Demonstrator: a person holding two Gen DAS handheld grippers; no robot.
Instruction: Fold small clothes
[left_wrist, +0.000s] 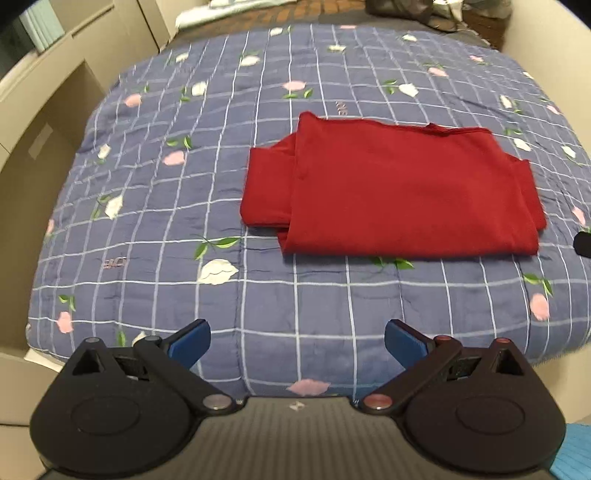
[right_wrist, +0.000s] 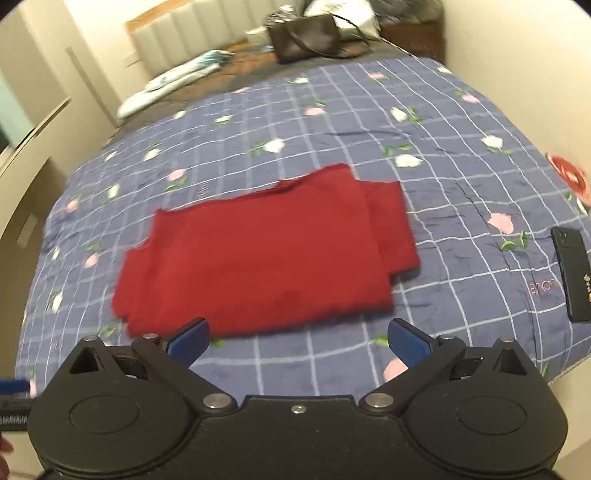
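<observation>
From the left wrist I see my left gripper (left_wrist: 297, 341) spread wide and empty, the folded red garment (left_wrist: 399, 188) at one o'clock on the quilt (left_wrist: 147, 206); from the right wrist my right gripper (right_wrist: 298, 339), equally wide and empty, hangs just short of the garment's near hem at twelve, where a pinch could snag quilt or only one layer, spoiling the fold.

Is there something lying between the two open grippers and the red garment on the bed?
Nothing visible. Only bare quilt separates the left gripper and right gripper from the red garment. The phone lies off to the side.
</observation>
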